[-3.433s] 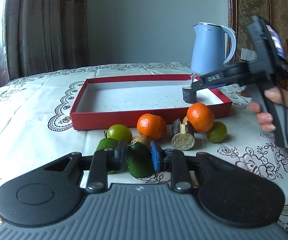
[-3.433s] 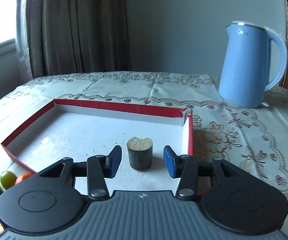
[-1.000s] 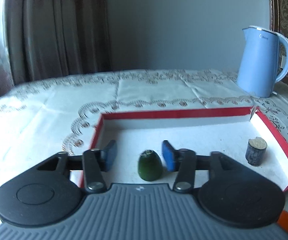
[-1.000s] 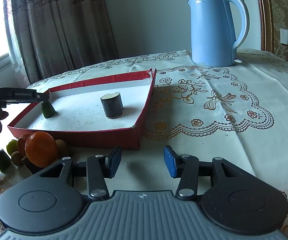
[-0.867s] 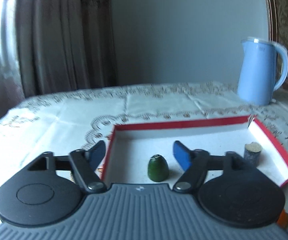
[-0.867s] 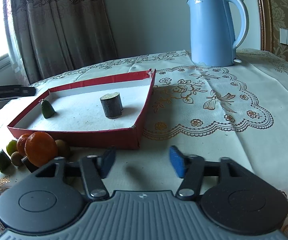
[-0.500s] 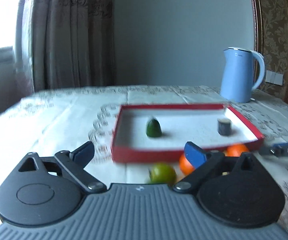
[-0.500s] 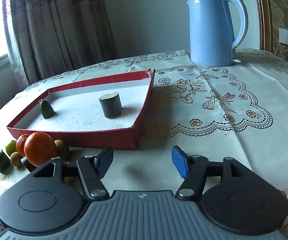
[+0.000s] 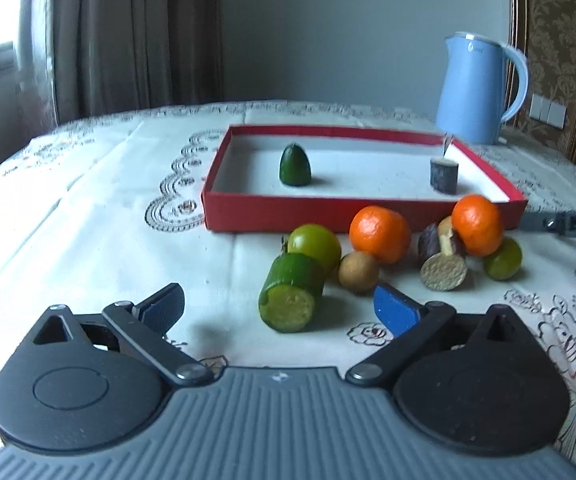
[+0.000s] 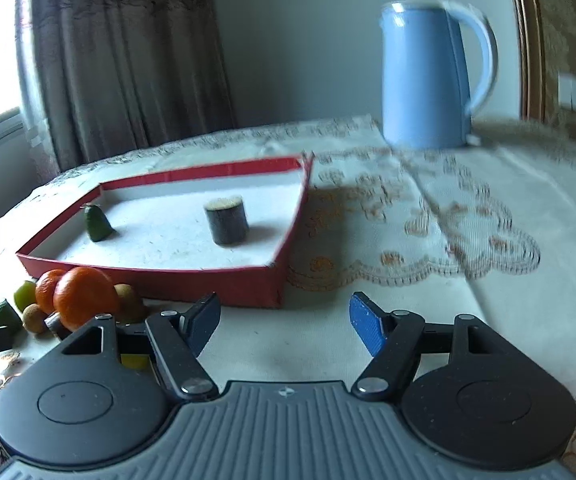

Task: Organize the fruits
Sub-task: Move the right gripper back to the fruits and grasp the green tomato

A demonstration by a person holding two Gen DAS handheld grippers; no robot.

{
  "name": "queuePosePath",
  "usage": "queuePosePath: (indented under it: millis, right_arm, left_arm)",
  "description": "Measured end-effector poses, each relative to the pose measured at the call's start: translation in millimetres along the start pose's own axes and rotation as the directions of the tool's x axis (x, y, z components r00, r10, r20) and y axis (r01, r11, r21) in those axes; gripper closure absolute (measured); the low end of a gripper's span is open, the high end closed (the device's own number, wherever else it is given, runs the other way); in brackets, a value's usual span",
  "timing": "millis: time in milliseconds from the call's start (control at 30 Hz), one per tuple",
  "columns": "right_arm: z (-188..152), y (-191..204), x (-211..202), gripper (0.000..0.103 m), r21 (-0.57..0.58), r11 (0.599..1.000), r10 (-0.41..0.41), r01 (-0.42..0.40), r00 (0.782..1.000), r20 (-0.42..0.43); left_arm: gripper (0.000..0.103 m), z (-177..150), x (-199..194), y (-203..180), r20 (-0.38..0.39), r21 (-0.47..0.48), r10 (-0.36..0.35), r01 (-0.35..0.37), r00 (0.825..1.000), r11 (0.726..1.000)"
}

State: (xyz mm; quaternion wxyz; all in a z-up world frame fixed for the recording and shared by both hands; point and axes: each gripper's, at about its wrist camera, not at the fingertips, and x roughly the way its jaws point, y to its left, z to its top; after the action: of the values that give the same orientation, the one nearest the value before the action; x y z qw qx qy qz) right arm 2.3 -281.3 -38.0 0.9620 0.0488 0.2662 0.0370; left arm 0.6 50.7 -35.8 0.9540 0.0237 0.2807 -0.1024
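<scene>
Red tray [image 9: 248,216] holds two pieces (two oranges [image 9: 380,234] outside); both hand-held grippers opening, empty.

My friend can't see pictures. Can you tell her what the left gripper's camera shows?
The left gripper is opening, empty, over a cut green piece among loose fruit. Behind, a red tray holds a green cone-shaped piece and a dark stub.

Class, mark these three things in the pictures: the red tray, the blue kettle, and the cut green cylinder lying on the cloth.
red tray [image 9: 272,214], left wrist view, on its front outer wall.
blue kettle [image 10: 424,80], right wrist view, on the body's middle.
cut green cylinder [image 9: 288,304], left wrist view, on its pale cut face.
</scene>
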Motion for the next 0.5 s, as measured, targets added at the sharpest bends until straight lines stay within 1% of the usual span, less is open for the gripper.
queuePosePath:
  millis: [100,200,300,367,433,467,500]
  right_arm:
    - [-5.8,15.3,-6.0,0.032,-0.068,0.995,0.069,-0.071,0.997,-0.024]
    - [-8.5,29.0,-10.7,0.033,-0.120,0.990,0.078,-0.080,0.997,-0.017]
    - [-5.3,38.4,-11.4,0.033,-0.172,0.983,0.061,-0.062,0.998,-0.006]
    - [-3.0,40.7,-14.2,0.033,-0.182,0.980,0.078,-0.078,0.997,-0.011]
    - [-2.1,40.9,-19.8,0.033,-0.181,0.981,0.070,-0.066,0.998,0.012]
    - [-2.1,39.8,-22.2,0.033,-0.177,0.981,0.078,-0.074,0.997,0.013]
    - [-2.1,39.2,-22.8,0.033,-0.172,0.980,0.100,-0.099,0.995,-0.003]
  left_arm:
    - [0.002,-0.5,3.0,-0.5,-0.021,0.012,0.001,-0.001,1.000,1.000]
    - [0.000,-0.6,6.2,-2.0,-0.036,0.021,0.012,-0.012,0.999,1.000]
    - [0.000,0.1,9.1,-2.0,-0.052,0.014,0.024,-0.023,0.998,1.000]
    - [0.000,-0.1,9.5,-0.3,-0.057,0.004,0.017,-0.017,0.998,1.000]
    - [0.000,-0.6,9.9,0.3,-0.058,-0.001,0.016,-0.017,0.998,1.000]
    - [0.000,-0.4,10.3,-0.1,-0.058,0.001,0.018,-0.018,0.998,1.000]
    - [0.000,-0.4,10.2,-0.2,-0.058,0.002,0.019,-0.019,0.998,1.000]
